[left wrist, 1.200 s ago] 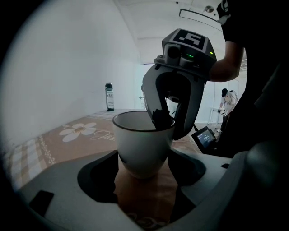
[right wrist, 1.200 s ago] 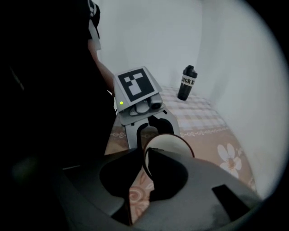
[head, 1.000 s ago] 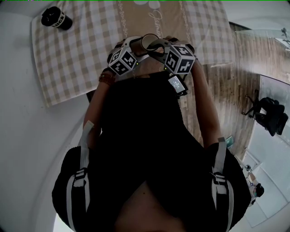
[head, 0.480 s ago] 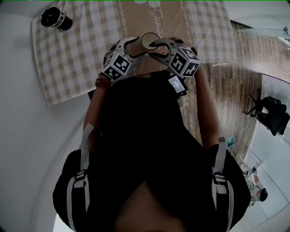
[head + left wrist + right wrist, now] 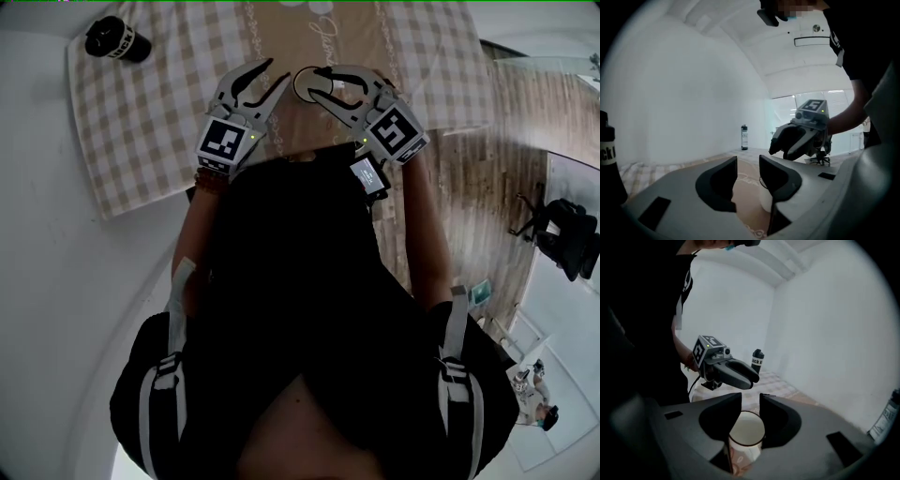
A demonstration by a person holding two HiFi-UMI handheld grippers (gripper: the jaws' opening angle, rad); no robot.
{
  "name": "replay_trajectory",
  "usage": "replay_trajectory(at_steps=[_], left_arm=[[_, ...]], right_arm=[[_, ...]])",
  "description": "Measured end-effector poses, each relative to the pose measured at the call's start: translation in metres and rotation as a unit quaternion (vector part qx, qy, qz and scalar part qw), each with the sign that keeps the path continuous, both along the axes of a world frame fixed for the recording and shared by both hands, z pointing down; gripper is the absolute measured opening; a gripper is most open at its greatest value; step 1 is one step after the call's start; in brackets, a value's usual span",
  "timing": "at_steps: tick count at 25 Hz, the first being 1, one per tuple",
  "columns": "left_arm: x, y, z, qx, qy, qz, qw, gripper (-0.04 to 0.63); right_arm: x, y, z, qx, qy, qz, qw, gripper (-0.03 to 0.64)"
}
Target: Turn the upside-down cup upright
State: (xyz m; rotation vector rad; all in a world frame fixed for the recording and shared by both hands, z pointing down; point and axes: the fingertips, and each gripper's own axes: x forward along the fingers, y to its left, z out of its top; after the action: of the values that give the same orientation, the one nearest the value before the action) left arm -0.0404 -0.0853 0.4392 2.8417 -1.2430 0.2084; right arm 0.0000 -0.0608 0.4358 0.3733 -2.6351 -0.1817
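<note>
The cup, white with a brownish print, stands upright on the brown runner, mouth up. My right gripper hovers just above its rim with a narrow gap between the jaws; nothing is gripped. In the head view that gripper overlaps the cup. My left gripper is off to the cup's left, jaws closing on nothing. In the left gripper view the cup shows low behind the jaws of the left gripper, with the right gripper above it.
A black bottle stands at the far left corner of the checked tablecloth. A second bottle stands at the table's other end. The person's dark torso hides the near table edge. An office chair is on the wooden floor at right.
Both grippers have lifted. The left one has drawn away to the left of the cup and its jaws have narrowed. The cup now stands free with its mouth up.
</note>
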Motion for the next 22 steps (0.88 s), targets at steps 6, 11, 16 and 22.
replay_trajectory(at_steps=[6, 11, 16, 22], left_arm=[[-0.009, -0.008, -0.017, 0.028, 0.010, -0.040, 0.9987, 0.123], [-0.006, -0.007, -0.021, 0.051, -0.020, -0.055, 0.9969, 0.062], [-0.001, -0.005, -0.017, 0.046, -0.020, -0.057, 0.9971, 0.051], [0.003, -0.001, -0.016, 0.049, 0.000, -0.062, 0.9968, 0.015]], right_arm=[[0.004, -0.016, -0.023, 0.024, -0.071, 0.079, 0.994, 0.081], [0.014, -0.024, -0.029, 0.032, -0.111, 0.131, 0.985, 0.072], [0.029, -0.028, -0.025, 0.020, -0.138, 0.175, 0.975, 0.008], [0.032, -0.026, -0.015, 0.017, -0.131, 0.192, 0.973, 0.005]])
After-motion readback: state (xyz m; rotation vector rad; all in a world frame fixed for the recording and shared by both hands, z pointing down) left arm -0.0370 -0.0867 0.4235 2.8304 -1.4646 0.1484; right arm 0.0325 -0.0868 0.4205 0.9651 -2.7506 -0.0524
